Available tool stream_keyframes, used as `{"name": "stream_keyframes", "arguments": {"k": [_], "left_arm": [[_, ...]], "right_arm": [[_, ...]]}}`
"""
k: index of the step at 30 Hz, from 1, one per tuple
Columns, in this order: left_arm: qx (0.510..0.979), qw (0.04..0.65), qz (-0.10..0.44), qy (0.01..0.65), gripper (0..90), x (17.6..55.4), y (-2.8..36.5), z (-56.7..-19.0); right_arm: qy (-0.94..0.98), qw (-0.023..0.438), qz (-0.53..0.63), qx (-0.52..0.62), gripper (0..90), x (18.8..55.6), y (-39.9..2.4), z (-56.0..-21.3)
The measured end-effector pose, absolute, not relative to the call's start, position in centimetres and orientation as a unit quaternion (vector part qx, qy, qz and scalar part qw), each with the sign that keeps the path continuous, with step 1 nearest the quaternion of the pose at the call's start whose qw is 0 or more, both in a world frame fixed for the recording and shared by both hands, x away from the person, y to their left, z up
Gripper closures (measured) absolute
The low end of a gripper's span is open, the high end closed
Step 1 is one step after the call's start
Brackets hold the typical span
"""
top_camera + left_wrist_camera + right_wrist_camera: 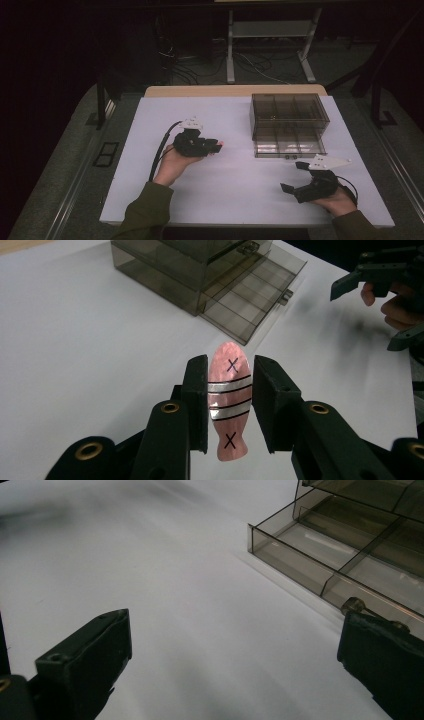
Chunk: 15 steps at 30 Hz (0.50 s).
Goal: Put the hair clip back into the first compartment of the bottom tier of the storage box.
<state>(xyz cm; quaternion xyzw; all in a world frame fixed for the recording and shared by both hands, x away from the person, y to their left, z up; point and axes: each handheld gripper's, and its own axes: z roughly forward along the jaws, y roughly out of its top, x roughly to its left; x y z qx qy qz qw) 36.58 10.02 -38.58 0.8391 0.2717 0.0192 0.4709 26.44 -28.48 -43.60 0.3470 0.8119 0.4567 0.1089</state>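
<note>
Pink fish-shaped piece (229, 401) pinched in left gripper (229, 405), held left of smoky drawer box (288, 125) | bottom drawer (289, 147) pulled out, likely awaiting it | right gripper (300, 176) spread wide, waiting just before drawer.

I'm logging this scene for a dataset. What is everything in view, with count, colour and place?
fish-shaped tag: one, pink with silver stripes and black X marks, clamped between the left gripper's jaws
drawer box: one, smoky clear plastic, far right of table, its lower divided drawer pulled out
table: one, white top
desk frame: one, pale, on the floor beyond the table
left gripper: black, mid-table, shut on the tag
right gripper: black, near right, jaws wide apart
sleeves: two, olive green, bottom edge
</note>
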Motion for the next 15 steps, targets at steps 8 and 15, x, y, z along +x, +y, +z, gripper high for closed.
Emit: {"name": "stream_keyframes", "arguments": {"k": [8, 15], "left_arm": [[0.842, 0.473, 0.015, 0.26, 67.9, 37.0, 8.8, -38.5], [0.842, 0.477, 0.01, 0.252, 68.0, 37.3, 7.7, -38.3]], "right_arm": [[0.814, 0.108, 0.455, 0.345, 0.5, 26.5, -28.5, -43.7], [0.814, 0.108, 0.455, 0.344, 0.5, 26.4, -28.3, -43.7]]}}
